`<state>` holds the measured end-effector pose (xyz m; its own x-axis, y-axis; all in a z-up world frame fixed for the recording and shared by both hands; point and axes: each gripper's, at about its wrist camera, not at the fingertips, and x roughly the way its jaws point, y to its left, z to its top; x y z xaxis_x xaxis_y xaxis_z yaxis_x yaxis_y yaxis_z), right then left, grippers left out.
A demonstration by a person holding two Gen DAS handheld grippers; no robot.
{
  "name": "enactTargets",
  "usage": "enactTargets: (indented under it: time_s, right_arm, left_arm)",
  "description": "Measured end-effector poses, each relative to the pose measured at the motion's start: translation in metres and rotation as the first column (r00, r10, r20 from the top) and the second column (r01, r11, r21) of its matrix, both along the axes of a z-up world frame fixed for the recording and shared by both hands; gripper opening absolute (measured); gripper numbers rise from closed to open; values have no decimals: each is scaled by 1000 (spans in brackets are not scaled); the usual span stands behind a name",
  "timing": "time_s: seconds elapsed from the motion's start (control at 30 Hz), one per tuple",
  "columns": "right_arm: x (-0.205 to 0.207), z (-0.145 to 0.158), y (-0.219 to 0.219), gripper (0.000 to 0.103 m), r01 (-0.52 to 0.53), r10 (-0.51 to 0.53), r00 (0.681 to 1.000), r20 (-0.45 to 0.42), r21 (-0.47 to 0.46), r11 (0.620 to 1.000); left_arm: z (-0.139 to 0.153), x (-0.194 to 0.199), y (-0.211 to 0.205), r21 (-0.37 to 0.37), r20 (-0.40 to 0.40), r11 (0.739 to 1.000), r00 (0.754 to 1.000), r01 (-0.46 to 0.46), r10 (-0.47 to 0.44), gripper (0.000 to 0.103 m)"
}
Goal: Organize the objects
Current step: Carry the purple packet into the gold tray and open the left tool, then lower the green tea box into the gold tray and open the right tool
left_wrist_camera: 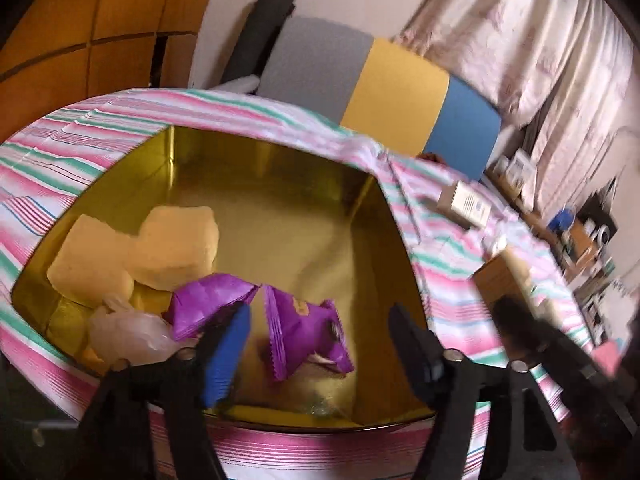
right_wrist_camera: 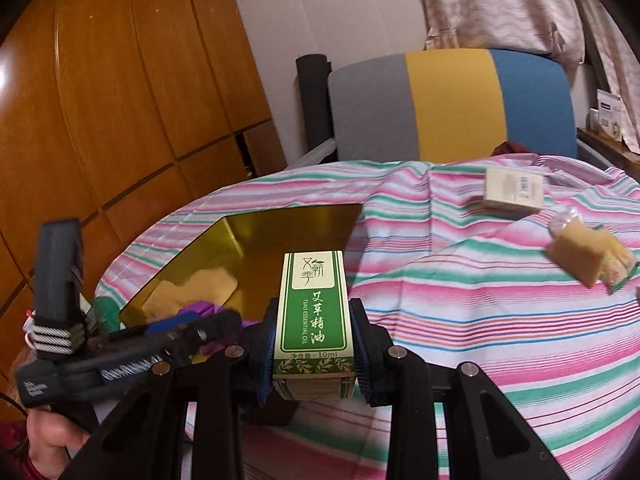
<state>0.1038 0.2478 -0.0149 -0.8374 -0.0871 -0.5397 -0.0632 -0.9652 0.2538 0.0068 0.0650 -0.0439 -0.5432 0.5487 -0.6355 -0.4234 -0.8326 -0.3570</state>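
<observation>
The left gripper (left_wrist_camera: 320,344) hangs over the open gold tin (left_wrist_camera: 288,184) with its jaws parted and nothing between them; one finger (left_wrist_camera: 226,356) carries a blue ribbed pad. Below it, inside the tin, lie two purple wrapped packets (left_wrist_camera: 296,328), two pale yellow blocks (left_wrist_camera: 140,256) side by side toward the tin's left wall, and a crumpled clear wrapper (left_wrist_camera: 128,332) near the front left corner. The tin sits on a counter covered by a pink, green and white striped cloth (right_wrist_camera: 500,320). The right gripper (right_wrist_camera: 314,360) is clamped on a green and cream essential oil box (right_wrist_camera: 314,304) — the pads press its two long sides, and the box points forward, held above the cloth just right of the tin, whose rim shows behind it. Farther right on the cloth, well apart from the tin, a small cream box (right_wrist_camera: 514,194) lies near the far edge, and a tan block with a green and yellow packet (right_wrist_camera: 588,260) lies nearer. Behind the counter stands a chair (right_wrist_camera: 448,104) with a grey, yellow and blue back, with wooden cabinet doors (right_wrist_camera: 120,100) to the left. A hand (right_wrist_camera: 52,440) shows at the lower left of the right wrist view, holding the left gripper's handle.
</observation>
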Motion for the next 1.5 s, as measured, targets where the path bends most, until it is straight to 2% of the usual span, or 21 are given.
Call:
enactTargets:
  time_s: [0.13,0.2,0.27,0.37,0.53,0.83,1.13,1.5]
  right_arm:
    - [-8,-4,-7,31,-15,16,999,31,-26,1000]
    - [-12,-6,-11,31,-24,26,999,47,-42,999]
    - [-18,-8,-19,31,-36,38,997,63,-41,999]
    - [-25,-9,-30,31,-55,57,995,76,-26,998]
    - [-34,-13,-42,32,-48,47,993,107,5,999]
    - [-38,-17,-44,38,-19,20,989,145,-10,1000]
    - [-31,-16,-39,38,-5,9,991,137,-28,1000]
    - [-33,-17,-45,38,-13,12,989,151,8,1000]
  left_arm:
    - [18,-3,-19,92,-19,994,998,-56,58,87]
    - [27,-6,-31,123,-17,986,993,-110,113,98]
    - [32,-9,-45,146,-10,971,981,-191,194,102]
    - [35,-14,-57,152,6,954,965,-259,261,103]
    - [31,-18,-65,114,23,938,945,-327,327,103]
    - [22,-17,-59,85,52,944,947,-320,316,103]
    - [19,-14,-56,62,62,946,947,-319,315,103]
    - [21,-14,-60,40,38,937,937,-348,346,103]
